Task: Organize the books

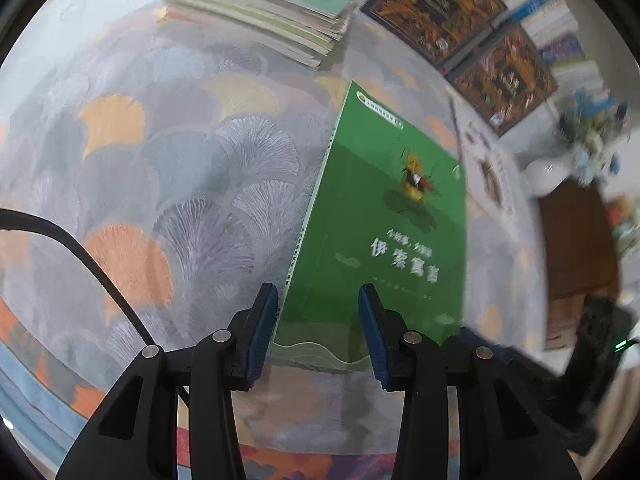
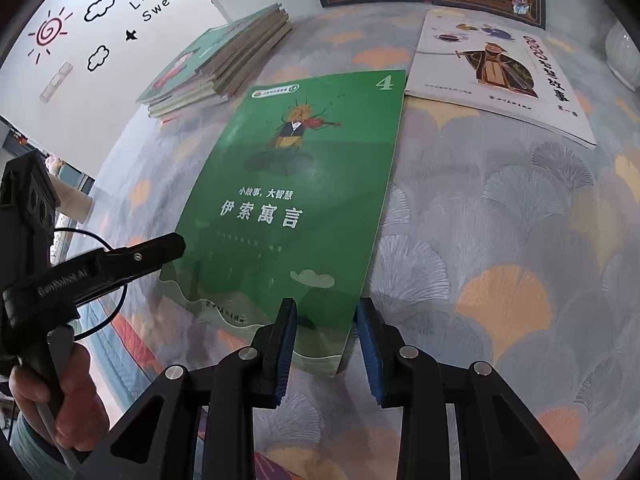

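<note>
Green picture book (image 2: pixel 296 200) lies flat on the ginkgo-patterned tablecloth (image 2: pixel 500 240), centre of the table, numbered 4, with an insect violinist on its cover. Left gripper (image 1: pixel 318 320) sits at the book's near left corner, jaws partly apart, spine edge between the blue pads; contact cannot be told. The person's hand (image 2: pixel 60 400) shows at 8 o'clock in the right wrist view. Right gripper (image 2: pixel 326 344) straddles the near right corner, jaws narrow, pads not visibly pressing. Stack of thin books (image 2: pixel 216 64) at 11 o'clock; white storybook (image 2: pixel 500 76) at 1 o'clock.
</note>
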Demonstrator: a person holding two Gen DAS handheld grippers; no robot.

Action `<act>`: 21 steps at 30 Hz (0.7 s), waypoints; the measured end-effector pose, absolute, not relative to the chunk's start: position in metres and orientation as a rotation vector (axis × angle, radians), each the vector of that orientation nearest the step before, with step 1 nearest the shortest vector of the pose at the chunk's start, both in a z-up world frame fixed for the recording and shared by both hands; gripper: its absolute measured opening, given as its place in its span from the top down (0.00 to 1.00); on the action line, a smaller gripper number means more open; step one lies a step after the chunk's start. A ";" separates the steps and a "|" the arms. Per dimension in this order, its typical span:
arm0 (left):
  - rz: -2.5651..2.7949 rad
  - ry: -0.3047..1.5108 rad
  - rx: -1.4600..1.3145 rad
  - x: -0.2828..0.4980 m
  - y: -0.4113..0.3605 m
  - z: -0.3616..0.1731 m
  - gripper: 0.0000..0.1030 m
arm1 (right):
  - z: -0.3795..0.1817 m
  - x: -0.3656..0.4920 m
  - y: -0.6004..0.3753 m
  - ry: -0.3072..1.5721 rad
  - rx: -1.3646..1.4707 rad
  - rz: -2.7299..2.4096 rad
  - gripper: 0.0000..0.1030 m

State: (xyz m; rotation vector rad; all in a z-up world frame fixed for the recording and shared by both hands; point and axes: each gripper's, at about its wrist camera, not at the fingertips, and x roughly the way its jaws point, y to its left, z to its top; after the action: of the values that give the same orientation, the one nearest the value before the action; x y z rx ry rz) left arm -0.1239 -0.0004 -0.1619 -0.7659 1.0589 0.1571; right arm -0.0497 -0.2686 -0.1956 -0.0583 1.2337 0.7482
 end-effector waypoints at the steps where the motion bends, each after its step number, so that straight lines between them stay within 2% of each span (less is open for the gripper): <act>1: 0.138 1.024 -0.843 -0.131 0.004 -0.161 0.63 | -0.196 -0.049 -0.272 1.235 -0.055 0.747 0.70; 3: 0.062 0.922 -1.013 -0.148 0.015 -0.155 0.63 | -0.197 -0.045 -0.276 1.246 -0.030 0.759 0.70; 5: 0.028 0.898 -1.059 -0.152 0.017 -0.152 0.63 | -0.200 -0.042 -0.281 1.259 0.011 0.777 0.70; 9: 0.089 0.956 -0.993 -0.147 0.009 -0.162 0.63 | -0.200 -0.041 -0.290 1.265 0.048 0.785 0.70; 17: 0.116 0.940 -1.099 -0.152 0.012 -0.179 0.63 | -0.200 -0.040 -0.293 1.259 0.080 0.782 0.70; 21: 0.254 0.961 -0.944 -0.148 0.002 -0.171 0.65 | -0.199 -0.043 -0.295 1.256 0.064 0.778 0.70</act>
State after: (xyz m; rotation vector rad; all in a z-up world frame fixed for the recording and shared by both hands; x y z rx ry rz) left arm -0.1483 0.0022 -0.1715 -0.9437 0.9606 0.2537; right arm -0.0432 -0.2948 -0.1988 0.0642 1.2560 0.7784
